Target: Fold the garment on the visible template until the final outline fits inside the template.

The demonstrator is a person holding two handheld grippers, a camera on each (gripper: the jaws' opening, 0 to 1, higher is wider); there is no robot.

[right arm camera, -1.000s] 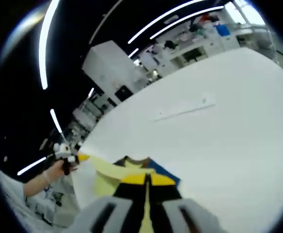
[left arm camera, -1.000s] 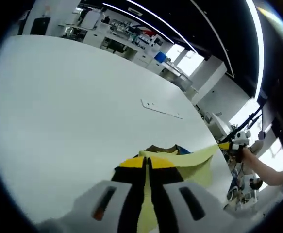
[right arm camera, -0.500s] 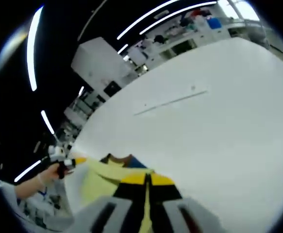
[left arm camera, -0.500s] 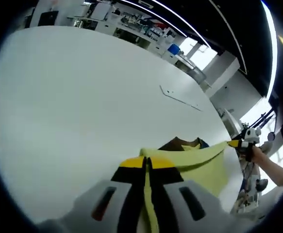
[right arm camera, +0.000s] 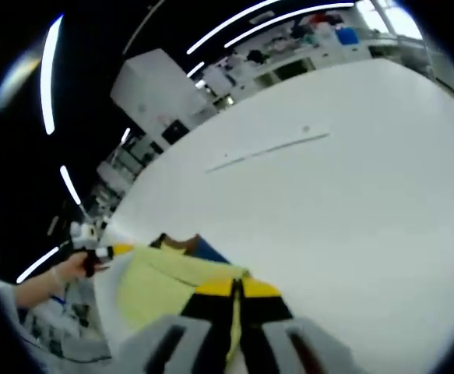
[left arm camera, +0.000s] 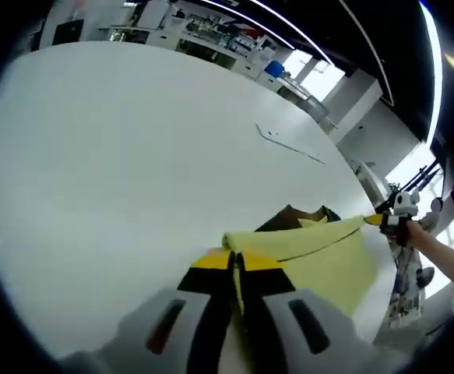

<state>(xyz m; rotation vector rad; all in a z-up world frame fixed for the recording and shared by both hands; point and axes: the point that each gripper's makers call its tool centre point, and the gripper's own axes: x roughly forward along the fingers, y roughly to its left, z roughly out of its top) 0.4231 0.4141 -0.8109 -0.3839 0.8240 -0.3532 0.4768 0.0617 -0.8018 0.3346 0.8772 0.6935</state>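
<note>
White counter point(left arm camera: 117, 156) is the big thing here, spreading out ahead of both sets of fingers. The pale yellow garment point(left arm camera: 320, 253) comes next: it's stretched between the two grippers, hanging off the near edge of the counter, with a brown and blue bit of it bunched on the counter just past the top edge. In the left gripper view, the left gripper point(left arm camera: 236, 269) has its fingers clamped tight on one corner of the garment, fabric running off to the right toward the right gripper point(left arm camera: 376, 220), held in a hand point(left arm camera: 417, 234). In the right gripper view it's mirrored: the right gripper point(right arm camera: 234, 292) is pinched on its corner, cloth running left to the left gripper point(right arm camera: 111, 251). Further out on the counter lies a thin pale strip point(right arm camera: 265, 149).
</note>
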